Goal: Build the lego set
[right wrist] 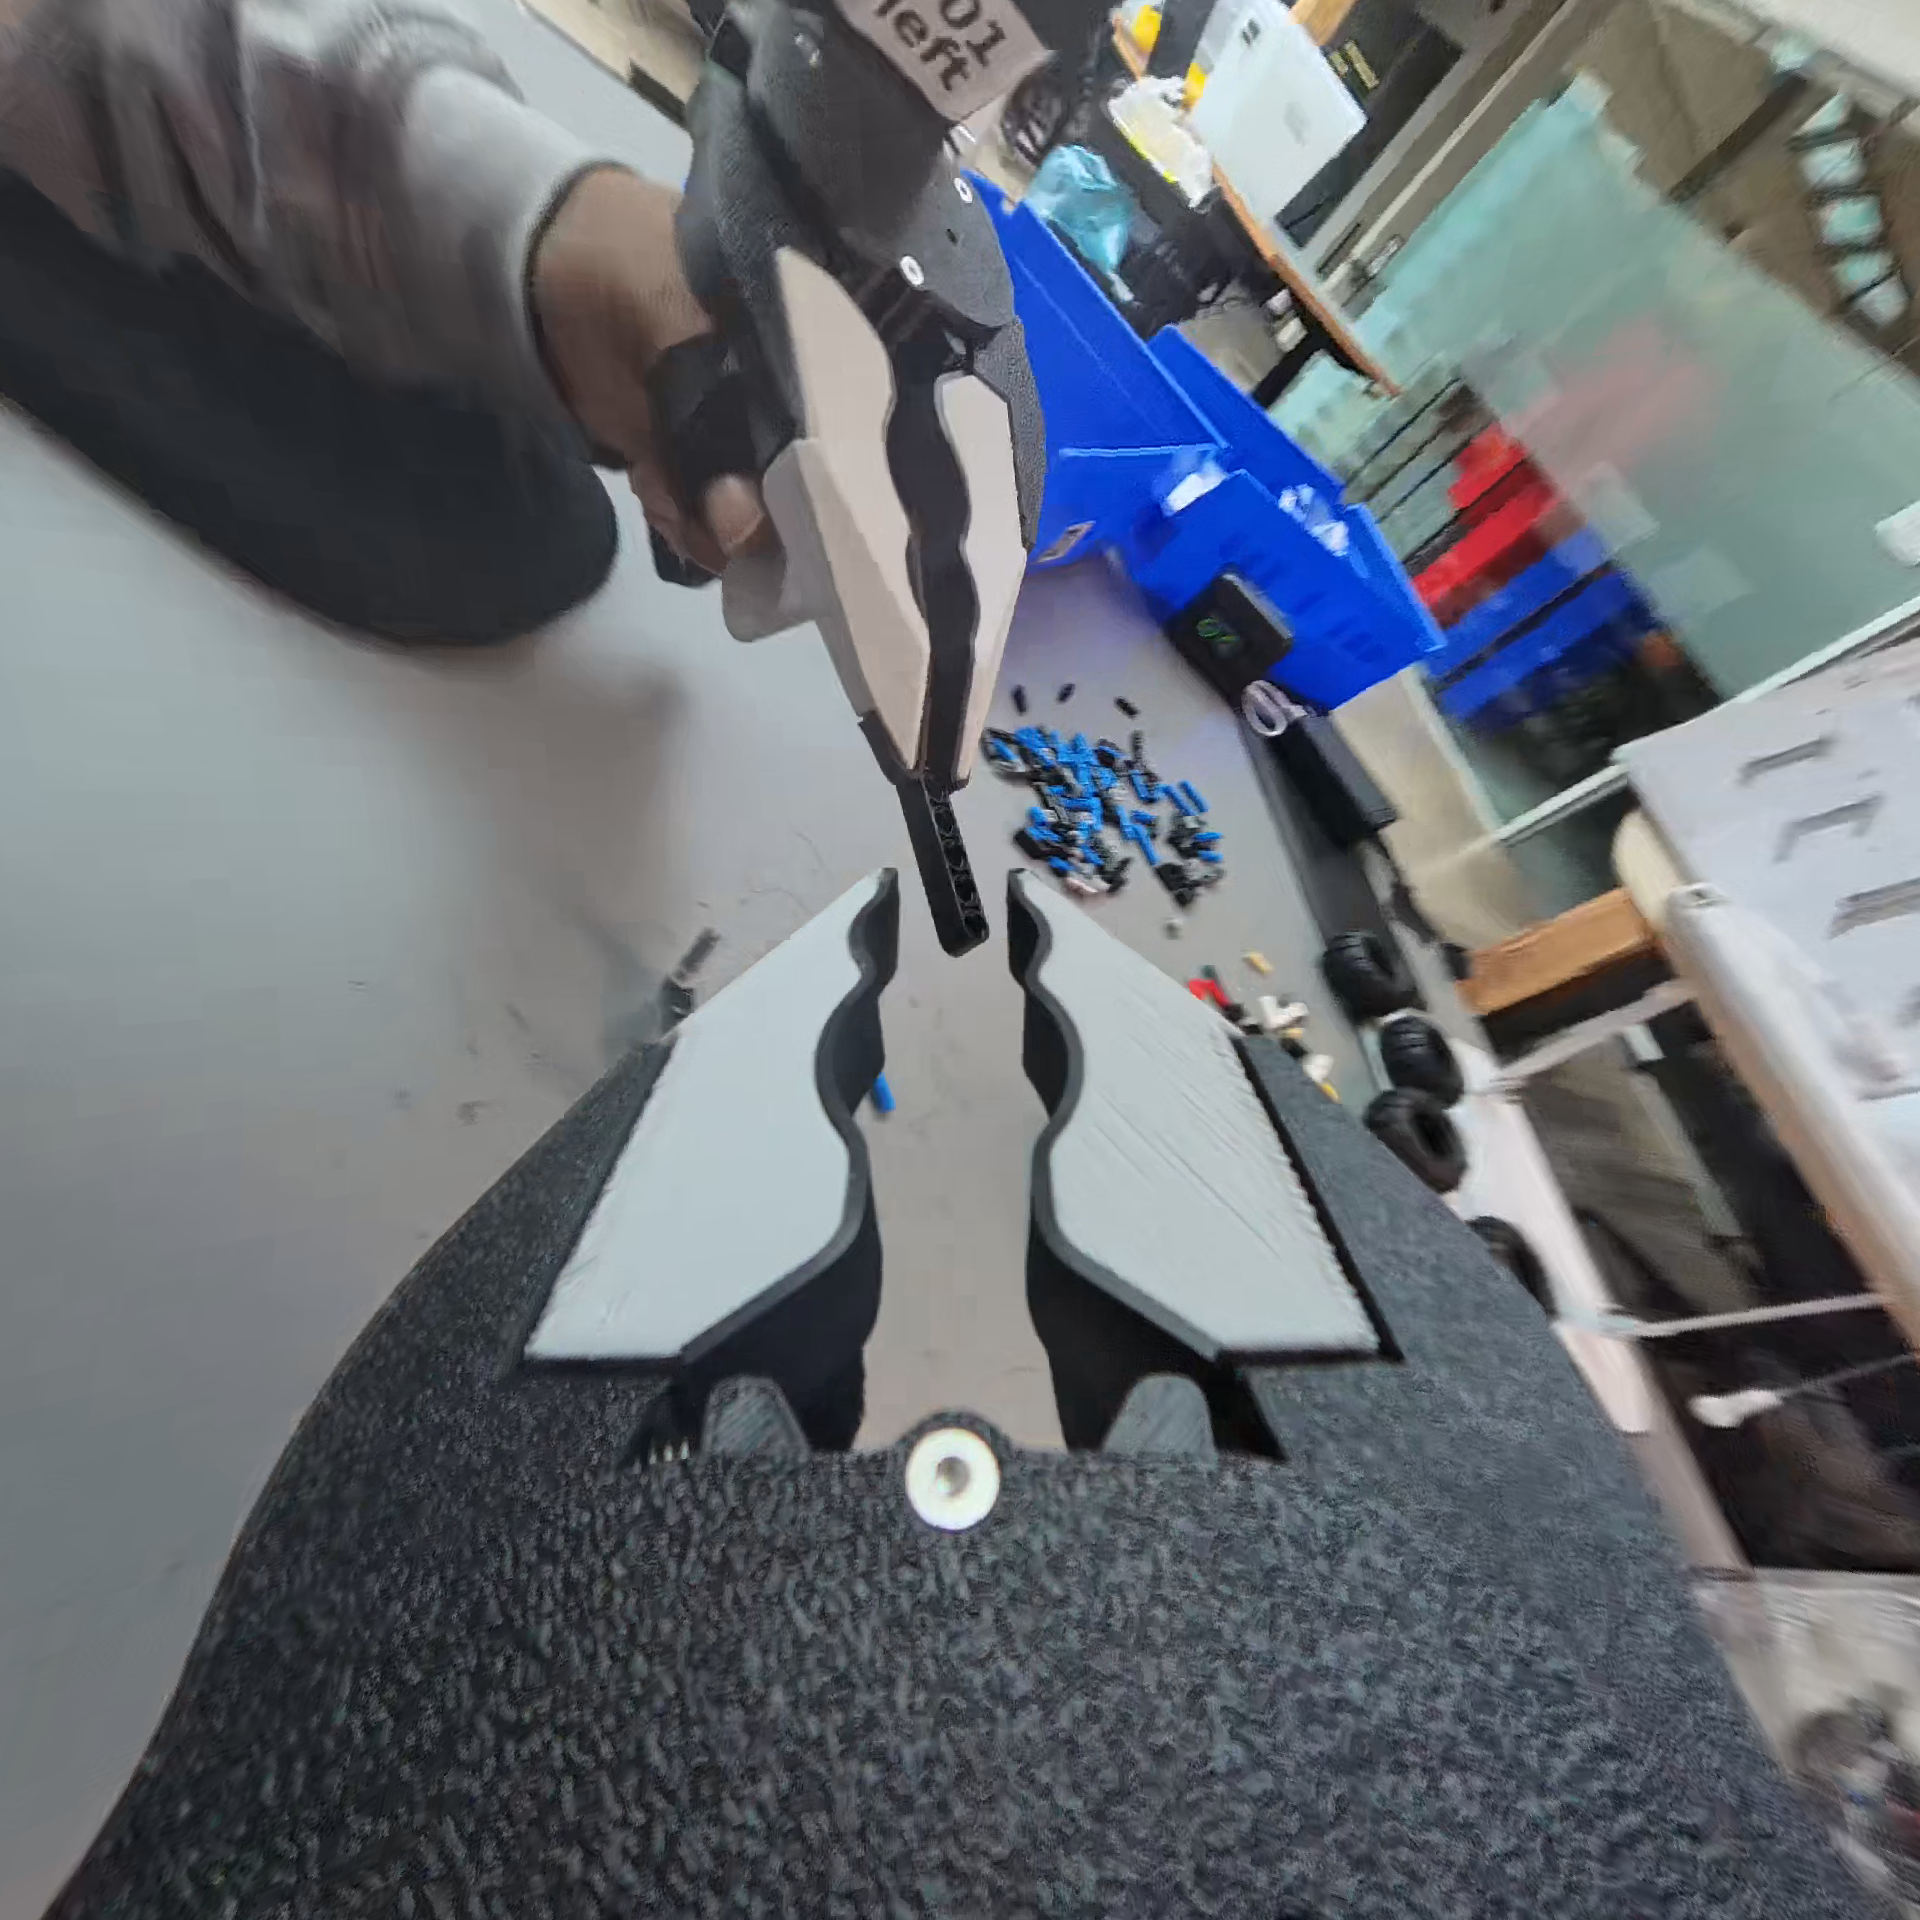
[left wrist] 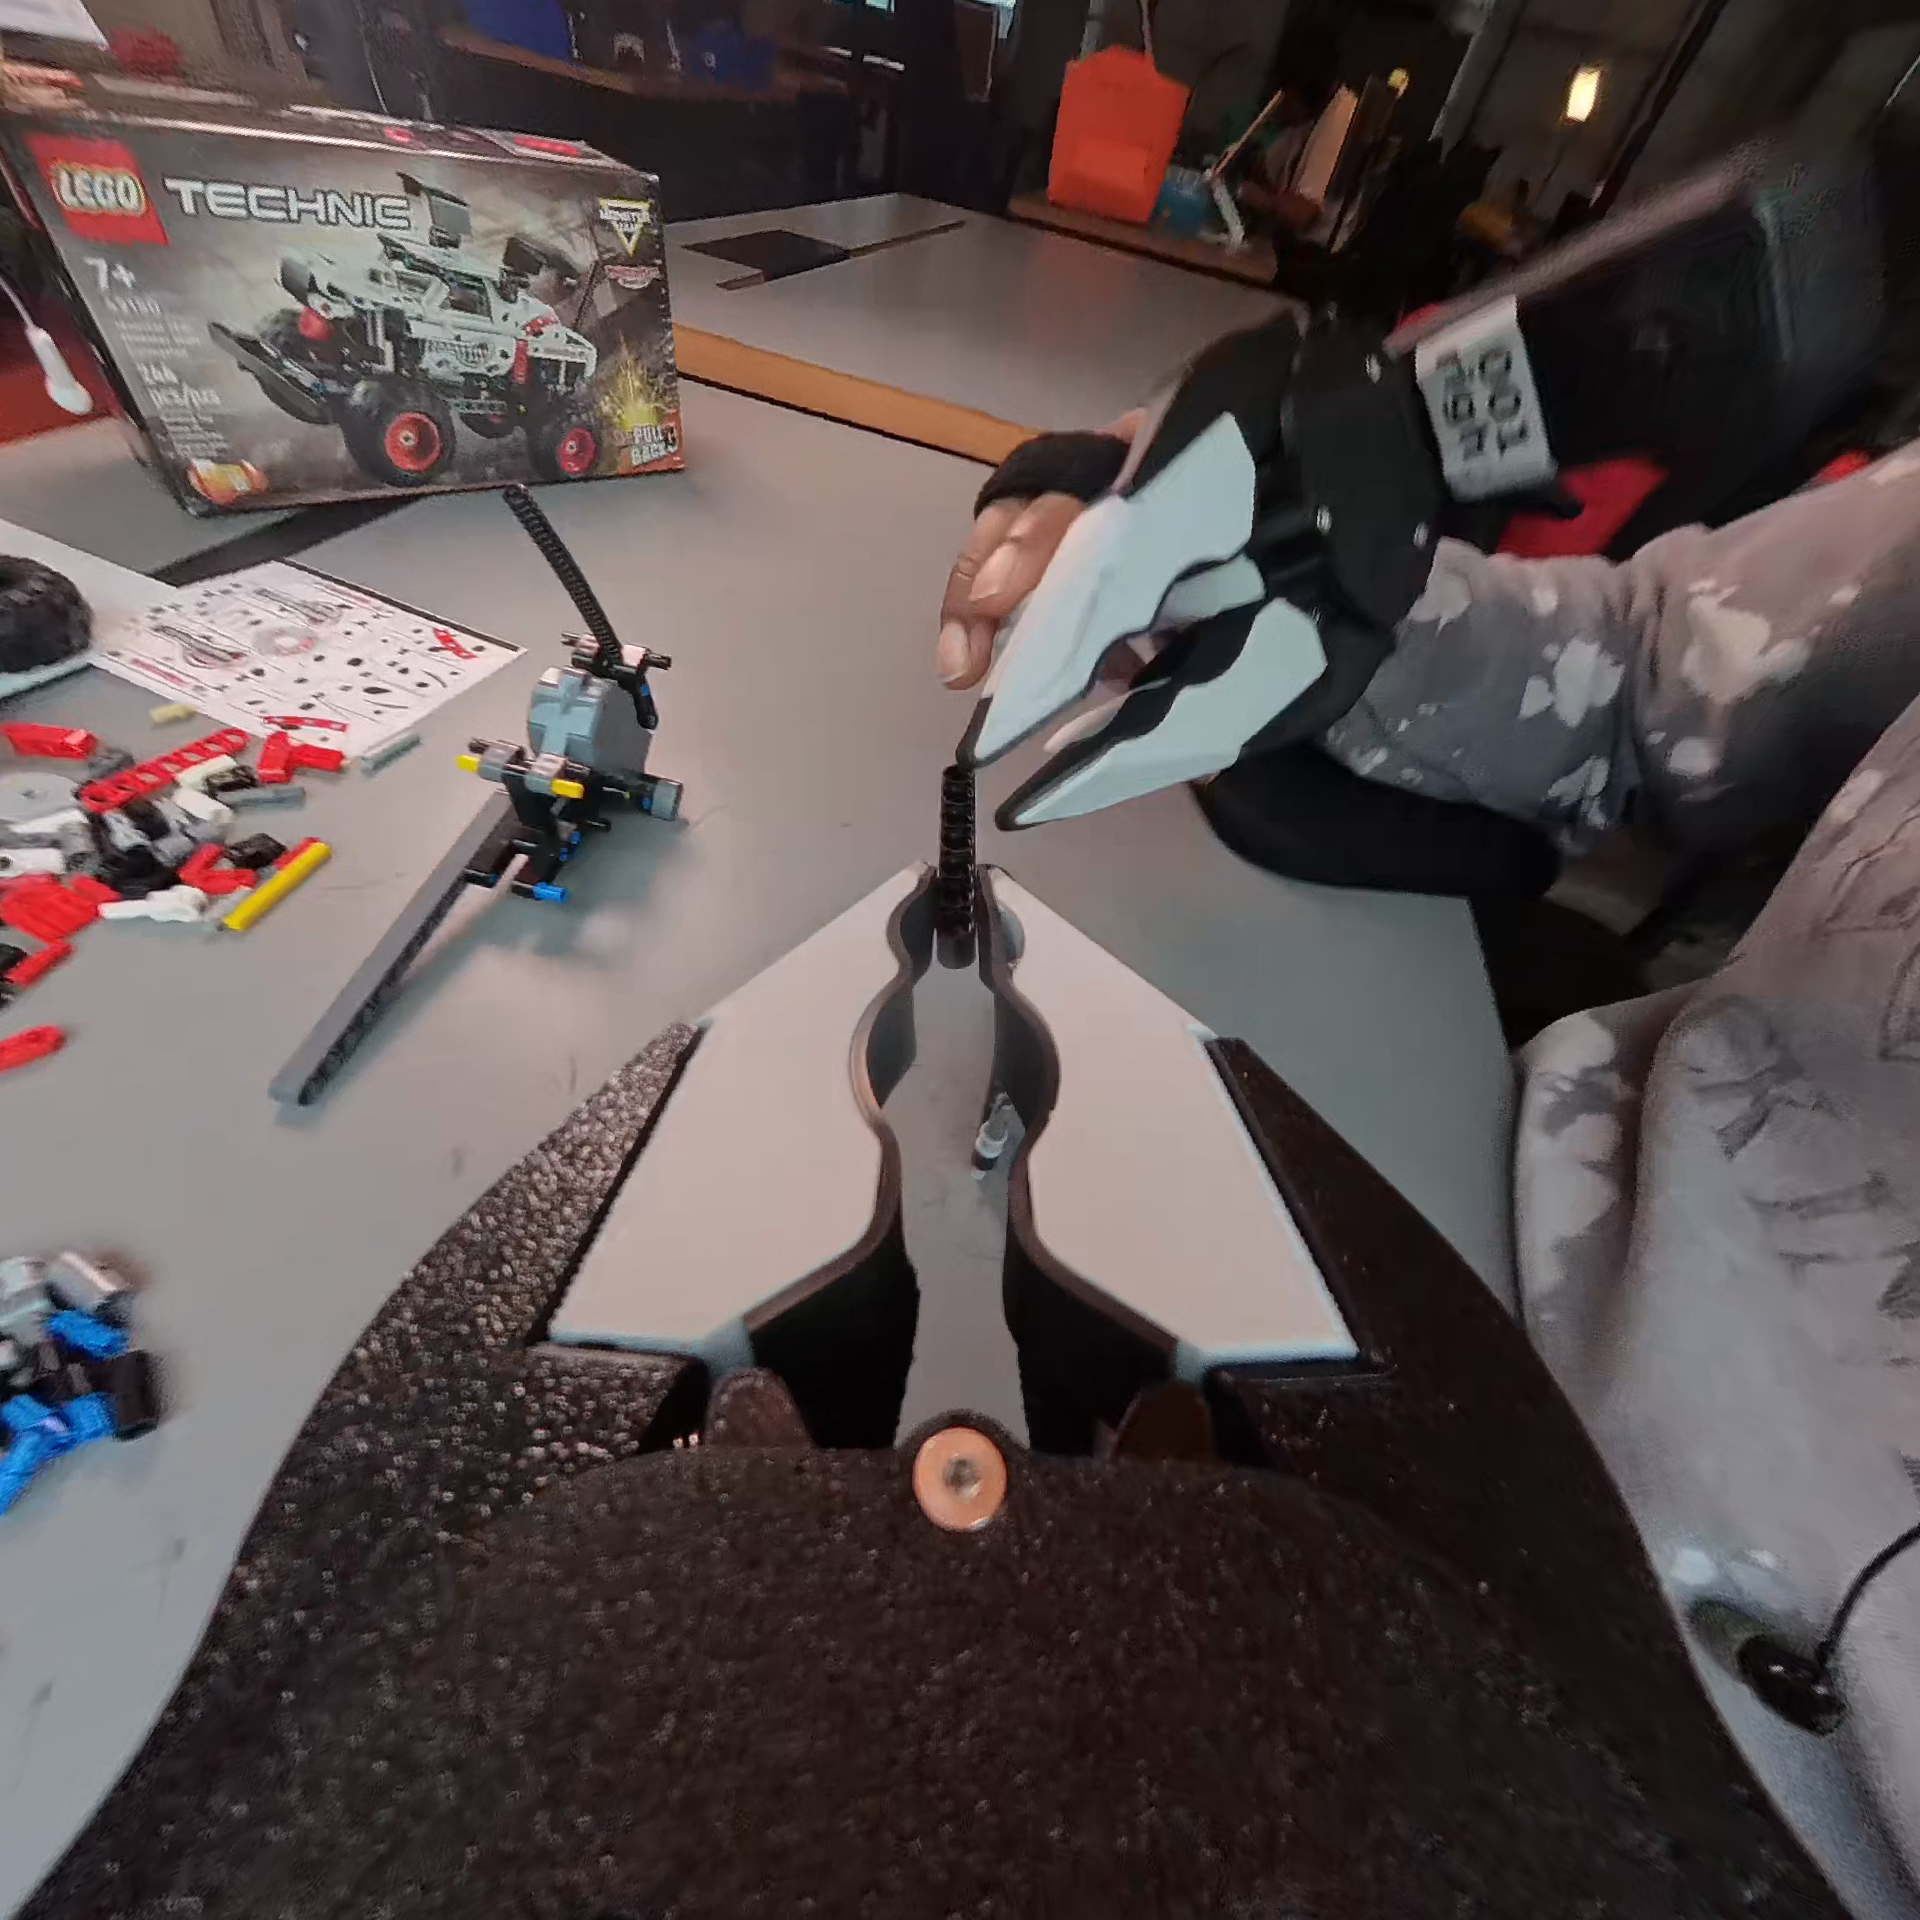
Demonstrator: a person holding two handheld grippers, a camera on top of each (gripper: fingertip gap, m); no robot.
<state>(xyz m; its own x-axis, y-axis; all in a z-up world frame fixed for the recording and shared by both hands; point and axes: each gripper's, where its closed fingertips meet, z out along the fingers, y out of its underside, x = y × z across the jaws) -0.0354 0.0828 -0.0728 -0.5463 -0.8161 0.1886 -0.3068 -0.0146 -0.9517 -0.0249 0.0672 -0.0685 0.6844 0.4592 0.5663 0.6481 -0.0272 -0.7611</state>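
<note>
My left gripper [left wrist: 956, 894] is shut on the lower end of a short black holed beam [left wrist: 957, 831] and holds it upright above the grey table [left wrist: 810, 623]. In the right wrist view the left gripper [right wrist: 920, 764] comes down from above with the beam [right wrist: 951, 878] sticking out of it. My right gripper [right wrist: 951, 899] is open, and the beam's free end sits between its fingertips with a gap on each side. In the left wrist view the right gripper [left wrist: 992, 784] is open at the beam's top. A partly built grey and black assembly [left wrist: 582, 748] stands on the table to the left.
The set's box [left wrist: 353, 312] stands at the back left, with a sticker sheet [left wrist: 312, 655] in front of it. Loose red, black and white parts [left wrist: 125, 831] lie at the left. A pile of blue and black pins [right wrist: 1112, 810], blue bins [right wrist: 1195, 468] and black tyres [right wrist: 1413, 1060] lie beyond. Both grippers' tips are close together, under 4 cm apart.
</note>
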